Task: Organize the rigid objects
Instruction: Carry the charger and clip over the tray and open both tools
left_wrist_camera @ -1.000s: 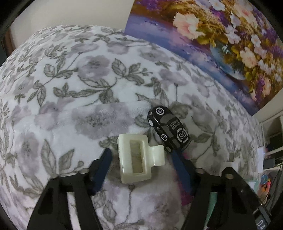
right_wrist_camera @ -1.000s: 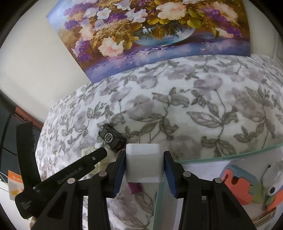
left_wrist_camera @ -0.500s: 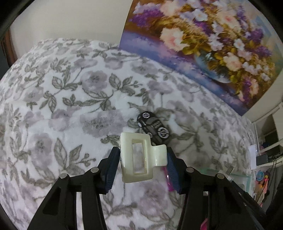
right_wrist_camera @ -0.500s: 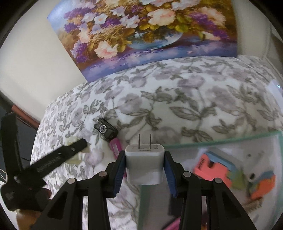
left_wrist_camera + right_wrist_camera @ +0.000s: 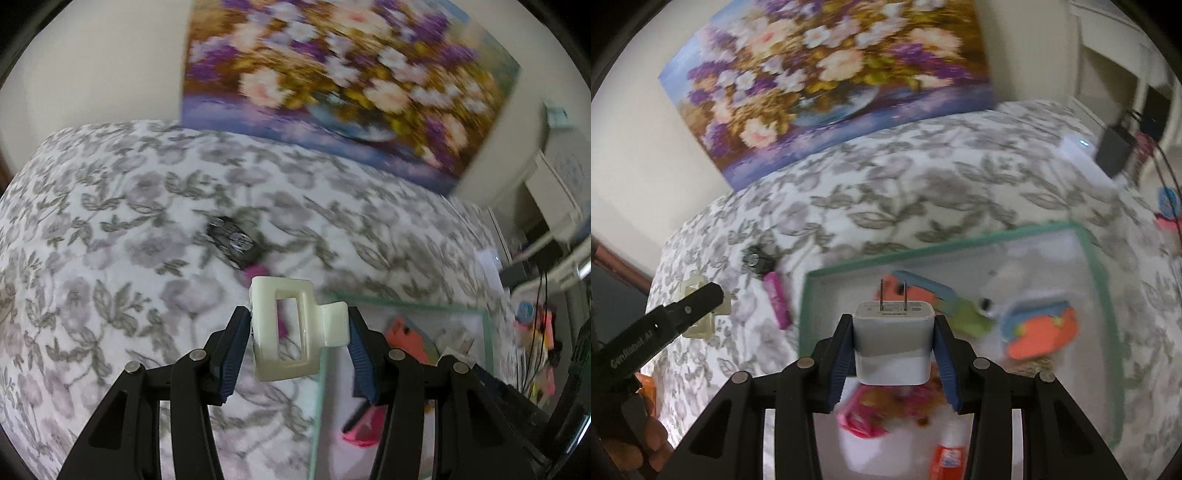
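Grippers both have something in them, as far as we can see. In the left wrist view the left gripper (image 5: 297,334) sits at bottom centre with its blue pads (image 5: 233,352) pressed on either side of a cream hair clip (image 5: 291,328), which stands upright with its rectangular cutout facing us, so those jaws are clamped on the clip. Up and to the left of it, a small black toy car (image 5: 233,242) lies on the flowered bedspread (image 5: 110,229), well apart from the clip, with a bit of pink peeking out just below it that we can't make out in this view. To the lower right is the clear bin (image 5: 406,304) with the green rim, holding some orange and pink things that are too blurry to name. In the right wrist view the right gripper (image 5: 893,345) is at bottom centre with its jaws closed on a white charger plug (image 5: 892,341), two prongs pointing up and away, hanging over the near left part of the bin (image 5: 1097,280). Inside we can spot an orange-and-blue piece (image 5: 1041,328) on the right, something green (image 5: 967,319) in the middle and an orange bottle (image 5: 947,458) at the bottom edge. Left of the bin a pink bar (image 5: 778,299) lies on the bedspread (image 5: 923,192), the car (image 5: 757,260) just above it, and the other gripper's black arm (image 5: 661,328) comes in from the far left with the clip (image 5: 698,314) partly hidden behind it. A big flower painting (image 5: 827,77) fills the top.
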The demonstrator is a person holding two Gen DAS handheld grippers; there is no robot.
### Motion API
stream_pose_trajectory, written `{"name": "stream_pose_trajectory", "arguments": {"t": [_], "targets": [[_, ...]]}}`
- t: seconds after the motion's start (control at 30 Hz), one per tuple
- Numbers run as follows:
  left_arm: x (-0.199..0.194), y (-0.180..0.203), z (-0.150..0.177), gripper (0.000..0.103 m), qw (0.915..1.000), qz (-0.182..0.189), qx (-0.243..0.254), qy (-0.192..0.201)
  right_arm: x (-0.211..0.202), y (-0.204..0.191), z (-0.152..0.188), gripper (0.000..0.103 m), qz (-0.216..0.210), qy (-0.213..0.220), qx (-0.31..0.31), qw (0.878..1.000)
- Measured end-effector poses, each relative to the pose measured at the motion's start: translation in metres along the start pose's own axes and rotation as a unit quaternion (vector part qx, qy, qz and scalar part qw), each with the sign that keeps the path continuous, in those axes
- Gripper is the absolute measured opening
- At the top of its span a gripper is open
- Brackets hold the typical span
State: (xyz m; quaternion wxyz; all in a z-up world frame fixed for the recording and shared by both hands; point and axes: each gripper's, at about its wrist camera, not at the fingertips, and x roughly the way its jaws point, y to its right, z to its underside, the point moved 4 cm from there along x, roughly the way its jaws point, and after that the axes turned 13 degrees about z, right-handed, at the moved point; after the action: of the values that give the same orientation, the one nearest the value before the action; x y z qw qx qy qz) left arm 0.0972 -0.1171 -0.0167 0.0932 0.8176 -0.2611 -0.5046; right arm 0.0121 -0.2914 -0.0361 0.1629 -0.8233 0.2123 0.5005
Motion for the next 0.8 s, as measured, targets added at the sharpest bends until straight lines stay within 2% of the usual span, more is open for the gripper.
{"name": "stream_pose_trajectory", "arguments": {"t": [0.33,0.57,0.8], "targets": [[0.038,0.041,0.023,0.054,0.9975,0.022,0.041,-0.053,0.016,0.054,0.006,0.045,0.04,-0.027,0.04,0.998],[0.065,0.045,0.035,0.054,0.9954,0.018,0.039,-0.086,0.026,0.065,0.009,0.045,0.053,-0.04,0.038,0.997],[0.072,0.047,0.038,0.054,0.9943,0.016,0.04,-0.097,0.031,0.065,0.009,0.045,0.055,-0.05,0.035,0.997]]}}
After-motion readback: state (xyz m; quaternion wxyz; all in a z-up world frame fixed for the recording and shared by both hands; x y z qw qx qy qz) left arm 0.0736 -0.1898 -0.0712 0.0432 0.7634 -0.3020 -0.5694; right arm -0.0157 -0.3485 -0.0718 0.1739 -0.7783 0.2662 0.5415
